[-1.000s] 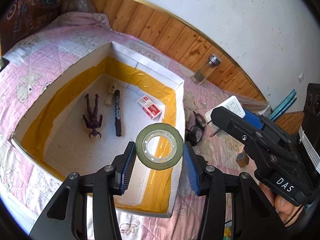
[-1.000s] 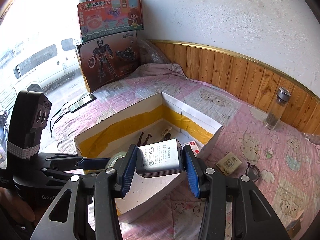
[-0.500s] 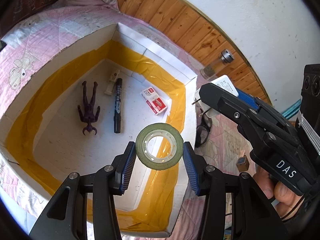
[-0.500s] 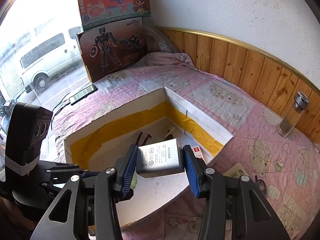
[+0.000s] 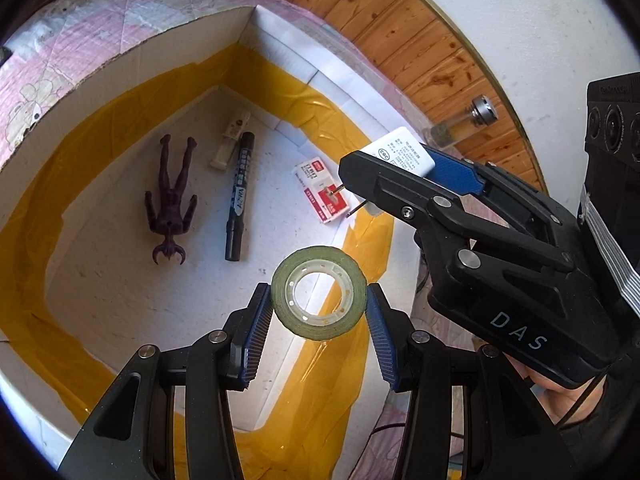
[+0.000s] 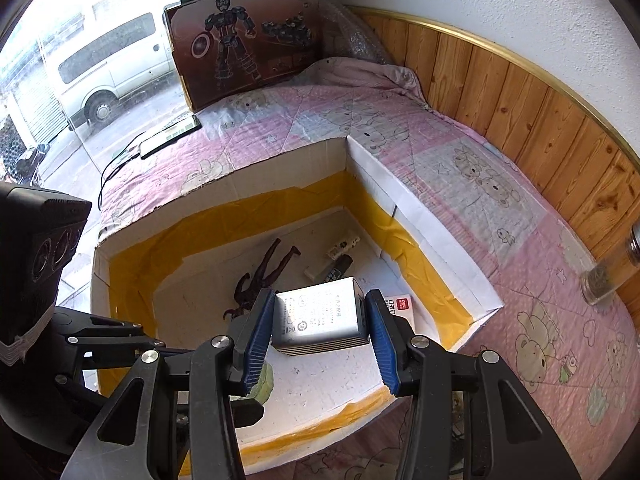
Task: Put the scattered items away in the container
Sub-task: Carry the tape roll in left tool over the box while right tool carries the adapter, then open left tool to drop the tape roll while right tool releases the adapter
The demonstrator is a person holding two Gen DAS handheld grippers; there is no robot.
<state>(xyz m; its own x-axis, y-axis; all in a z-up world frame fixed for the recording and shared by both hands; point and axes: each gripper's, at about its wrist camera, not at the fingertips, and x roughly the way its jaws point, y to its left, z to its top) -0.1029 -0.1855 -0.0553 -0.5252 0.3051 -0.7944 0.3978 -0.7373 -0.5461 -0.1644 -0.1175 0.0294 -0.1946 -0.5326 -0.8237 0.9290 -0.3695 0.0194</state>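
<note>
Biggest change first: over the last second both tools have swung in from the edge of the box (image 5: 120, 46) and now hang right above its open inside, so the view has gone from mostly pink bed quilt (image 6: 460, 128) to mostly white box floor. The box sits on the bed, toward the wood-panelled wall side. For the task that means the carry looks basically done, and I'd guess the drop is next for both items.

Already lying on the box floor: a purple figure (image 5: 172, 200), a black marker (image 5: 239, 196) just beside it, a small white stick thing (image 5: 231, 140) by the far corner, and a red and white staple box (image 5: 320, 190) near the right wall. A glass bottle (image 6: 600, 280) is out on the quilt near the wall panelling, not picked up yet.

Now the tools. The left tool (image 5: 319, 330) is closed down on a roll of green tape (image 5: 319, 298), blue pads pressing each side of the ring, which is held up in the air over the near right part of the box. The right tool (image 6: 319, 330) is pinching a white power adapter (image 6: 320, 318) the same way, pads flat on its two sides, hovering above the box floor with its prongs poking out in the left view. Neither item touches the box.
</note>
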